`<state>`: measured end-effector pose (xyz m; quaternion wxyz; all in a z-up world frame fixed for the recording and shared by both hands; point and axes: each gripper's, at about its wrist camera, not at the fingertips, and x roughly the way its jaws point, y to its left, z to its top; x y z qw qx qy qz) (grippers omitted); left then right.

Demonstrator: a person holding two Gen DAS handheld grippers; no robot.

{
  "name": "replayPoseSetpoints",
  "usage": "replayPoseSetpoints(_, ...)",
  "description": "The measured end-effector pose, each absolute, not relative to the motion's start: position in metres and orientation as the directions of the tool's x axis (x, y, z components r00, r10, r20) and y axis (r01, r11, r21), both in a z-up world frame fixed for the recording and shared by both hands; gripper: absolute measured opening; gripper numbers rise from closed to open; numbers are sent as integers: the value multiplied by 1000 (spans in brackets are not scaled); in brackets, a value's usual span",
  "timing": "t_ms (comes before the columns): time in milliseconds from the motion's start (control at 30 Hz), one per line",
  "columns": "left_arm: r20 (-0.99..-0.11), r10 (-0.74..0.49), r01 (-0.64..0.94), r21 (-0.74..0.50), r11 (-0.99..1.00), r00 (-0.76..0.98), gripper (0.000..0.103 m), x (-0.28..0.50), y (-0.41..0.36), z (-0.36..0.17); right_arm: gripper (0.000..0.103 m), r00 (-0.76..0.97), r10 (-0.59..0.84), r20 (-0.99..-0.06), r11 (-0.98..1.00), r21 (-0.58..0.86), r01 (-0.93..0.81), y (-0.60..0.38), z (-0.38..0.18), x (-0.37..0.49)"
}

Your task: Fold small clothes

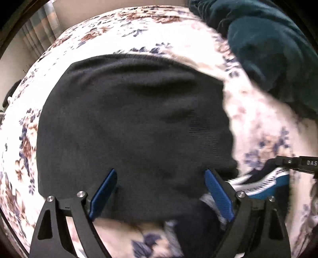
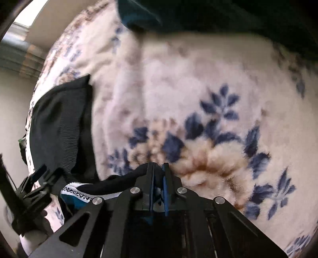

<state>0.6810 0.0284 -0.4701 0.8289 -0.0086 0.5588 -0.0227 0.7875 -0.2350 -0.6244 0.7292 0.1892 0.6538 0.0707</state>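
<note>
A black knit garment (image 1: pixel 131 123) lies flat on the floral blanket (image 1: pixel 264 127). My left gripper (image 1: pixel 161 178) is open, its blue pads spread over the garment's near edge. A small dark garment with a white patterned band and teal part (image 1: pixel 264 182) lies to its right. My right gripper (image 2: pixel 159 172) is shut on that small garment (image 2: pixel 83 195), pinching its dark edge just above the blanket. The black knit garment (image 2: pixel 59 129) shows at the left of the right wrist view, with the left gripper (image 2: pixel 37 178) below it.
A dark teal blanket or garment (image 1: pixel 268 45) is heaped at the far right of the bed; it also spans the top of the right wrist view (image 2: pixel 218 13). A wall and curtain (image 1: pixel 37 33) lie beyond the bed's left edge.
</note>
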Motion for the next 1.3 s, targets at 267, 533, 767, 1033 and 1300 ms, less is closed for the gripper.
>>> replayPoseSetpoints(267,-925,90,200,174,964,369,92,666,-23,-500,58,146,440,-886,867,461,189,-260,-594,741)
replayPoseSetpoints(533,-937,35,107,77,991,347,92,674,4,-490,12,14,376,-926,901,370,227,-265,-641,718)
replayPoseSetpoints(767,-932,-19,152,39,988,363,92,625,-24,-465,61,54,430,-901,876,431,217,-262,-598,707)
replayPoseSetpoints(1033,-954,54,86,83,993,295,92,626,6,-497,61,-62,353,-934,923,337,184,-258,-631,674)
replayPoseSetpoints(1300,-940,13,109,54,993,341,92,658,-20,-487,53,211,374,-903,914,398,80,-249,-560,695)
